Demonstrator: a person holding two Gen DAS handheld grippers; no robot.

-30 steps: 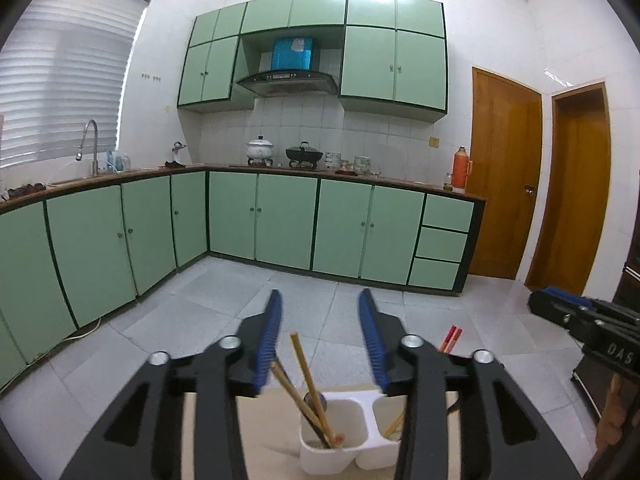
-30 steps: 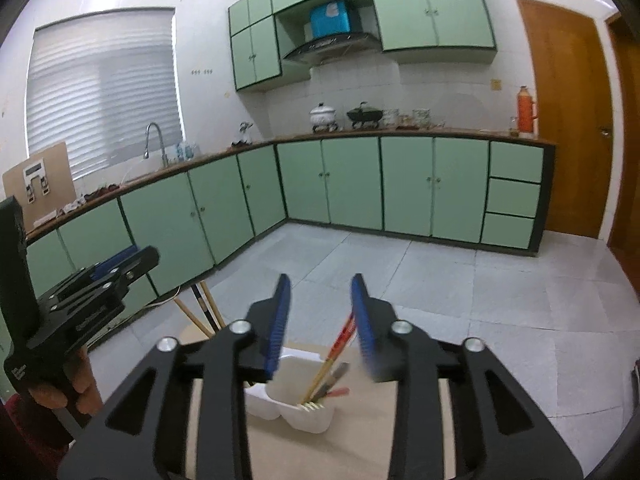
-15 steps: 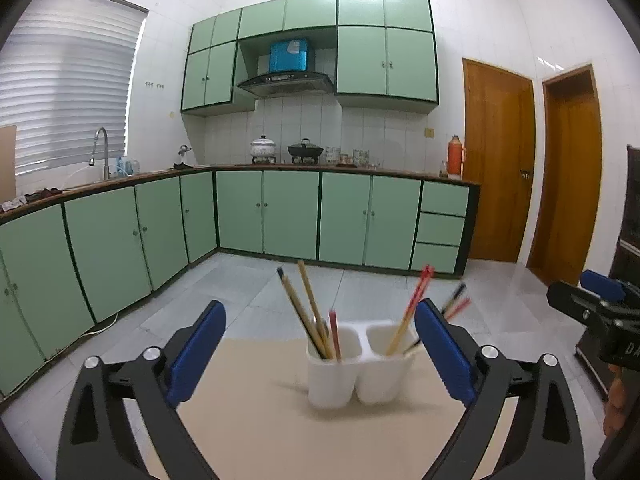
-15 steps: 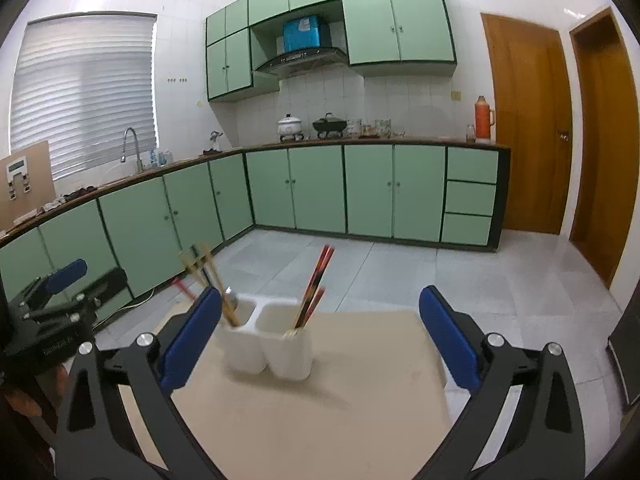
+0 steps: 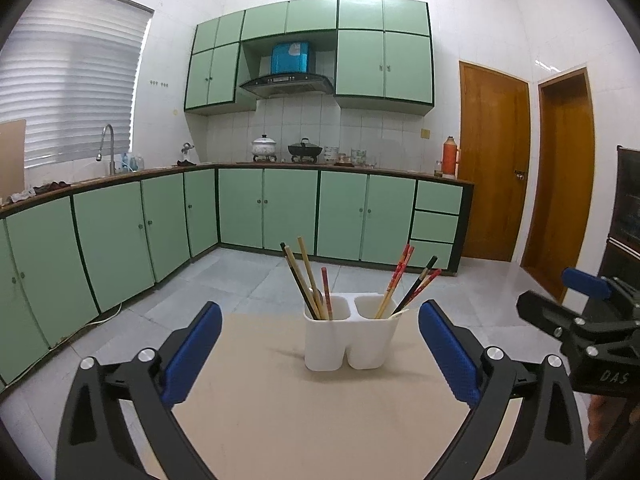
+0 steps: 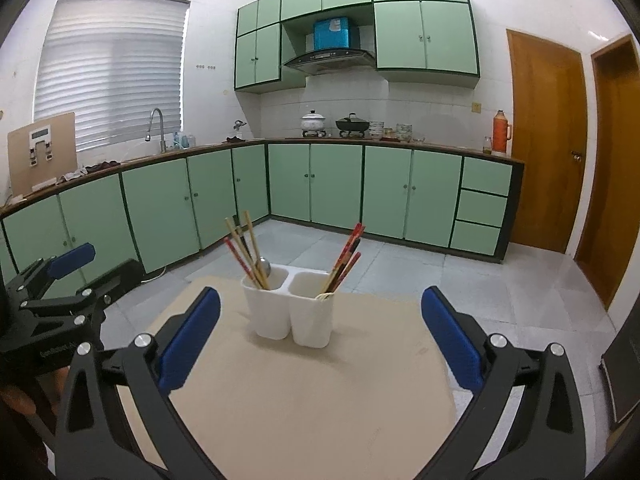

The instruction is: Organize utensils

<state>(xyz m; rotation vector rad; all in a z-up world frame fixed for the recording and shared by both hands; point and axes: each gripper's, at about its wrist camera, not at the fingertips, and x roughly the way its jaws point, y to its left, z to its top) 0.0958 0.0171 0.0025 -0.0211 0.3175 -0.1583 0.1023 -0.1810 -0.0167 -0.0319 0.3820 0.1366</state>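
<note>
Holder: one white two-cup caddy [image 5: 351, 338], upright on the beige table [image 5: 312, 420], between both grippers.
Left cup: about four sticks [image 5: 308, 286] and one spoon [image 6: 264, 267].
Right cup: about four chopsticks [image 5: 402, 286].
Left gripper [image 5: 319, 350]: jaws spread wide, holding nothing.
Right gripper [image 6: 320, 340]: jaws spread wide, holding nothing.

Glossy white plastic holder [image 5: 352, 336]
</note>
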